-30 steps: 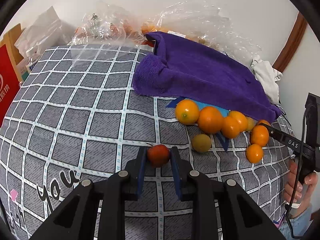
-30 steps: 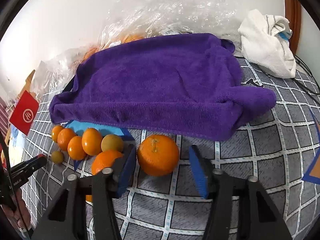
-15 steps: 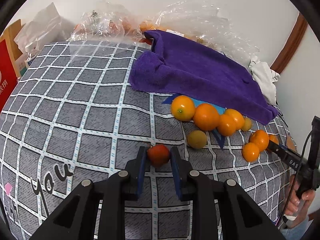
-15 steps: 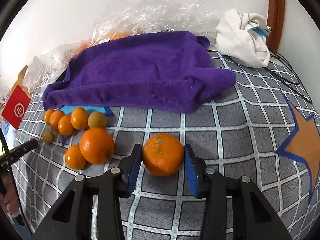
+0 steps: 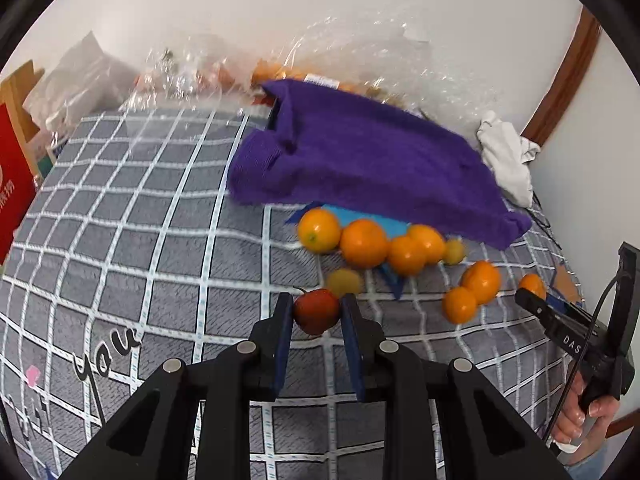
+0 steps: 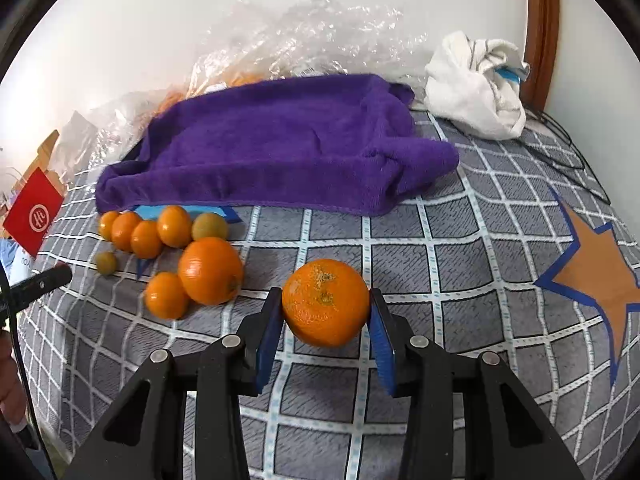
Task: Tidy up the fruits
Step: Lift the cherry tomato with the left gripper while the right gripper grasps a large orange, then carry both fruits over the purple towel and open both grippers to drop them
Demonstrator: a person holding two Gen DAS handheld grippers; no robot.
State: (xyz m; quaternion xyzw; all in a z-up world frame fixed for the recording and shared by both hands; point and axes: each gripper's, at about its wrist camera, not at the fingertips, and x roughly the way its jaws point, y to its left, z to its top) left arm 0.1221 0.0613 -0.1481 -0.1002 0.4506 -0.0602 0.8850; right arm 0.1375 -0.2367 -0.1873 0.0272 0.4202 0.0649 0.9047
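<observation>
My left jaws (image 5: 316, 312) pinch a small red fruit (image 5: 316, 310), my right jaws (image 6: 325, 312) an orange (image 6: 325, 302). Open checked bedspread (image 5: 132, 248) lies left; loose oranges (image 6: 210, 270) and purple towel (image 6: 276, 140) crowd between.

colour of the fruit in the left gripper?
Red fruit, clearest in the left wrist view.

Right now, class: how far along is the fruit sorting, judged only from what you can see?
Done: orange fruits lie grouped by the purple towel. In hand: left gripper clamps a small red fruit; right gripper clamps a large orange. Left: placing both, plus two greenish fruits.
</observation>
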